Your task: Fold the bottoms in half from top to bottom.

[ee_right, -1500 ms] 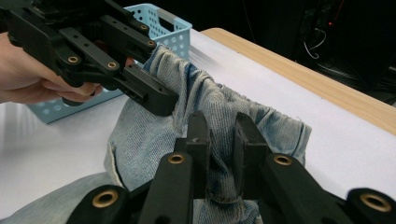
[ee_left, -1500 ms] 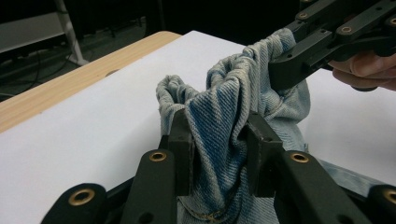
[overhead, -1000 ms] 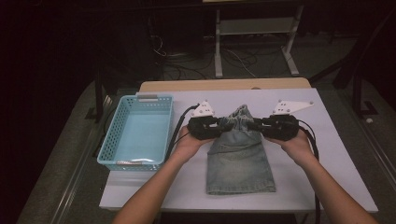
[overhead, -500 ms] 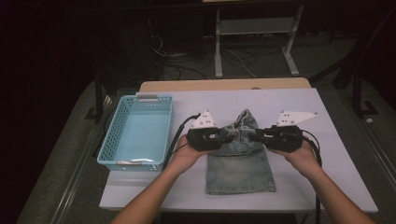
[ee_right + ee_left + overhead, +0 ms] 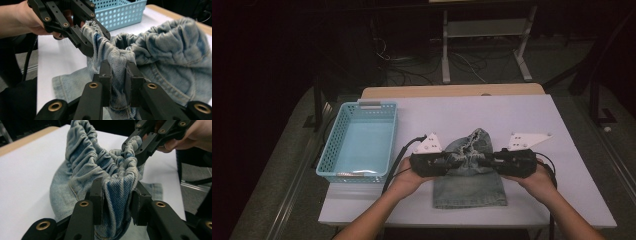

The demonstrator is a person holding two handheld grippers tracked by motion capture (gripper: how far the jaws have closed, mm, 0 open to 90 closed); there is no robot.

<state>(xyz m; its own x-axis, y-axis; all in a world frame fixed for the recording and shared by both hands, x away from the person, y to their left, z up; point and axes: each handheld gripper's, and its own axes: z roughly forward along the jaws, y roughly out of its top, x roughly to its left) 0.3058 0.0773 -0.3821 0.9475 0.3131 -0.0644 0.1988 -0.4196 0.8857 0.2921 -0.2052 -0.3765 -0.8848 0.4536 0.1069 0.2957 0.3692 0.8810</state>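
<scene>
High view: denim garment (image 5: 469, 177) lies on the white bench (image 5: 532, 120), near the person's edge, just right of the light blue basket (image 5: 359, 142). Its lower part is flat on the bench; the gathered elastic waistband is lifted and bunched between the two claws. Left claw (image 5: 451, 161) and right claw (image 5: 486, 161) point toward each other, close together, each with a hand behind it.

Left gripper view: left claw (image 5: 117, 196) is clenched on a fold of the denim waistband; both pads press into the cloth. Beyond it, the right claw (image 5: 132, 148) pinches another part of the same ruffled band, fingers of the right hand (image 5: 192, 137) behind it. The cloth stands up off the bench between the two grips.

Right gripper view: right claw (image 5: 117, 75) is clenched on a bunched stretch of waistband, pads pressing from both sides. The left claw (image 5: 93, 37) grips the band farther off, left hand (image 5: 22, 20) behind. The basket (image 5: 120, 12) stands at the far side on the bench.
</scene>
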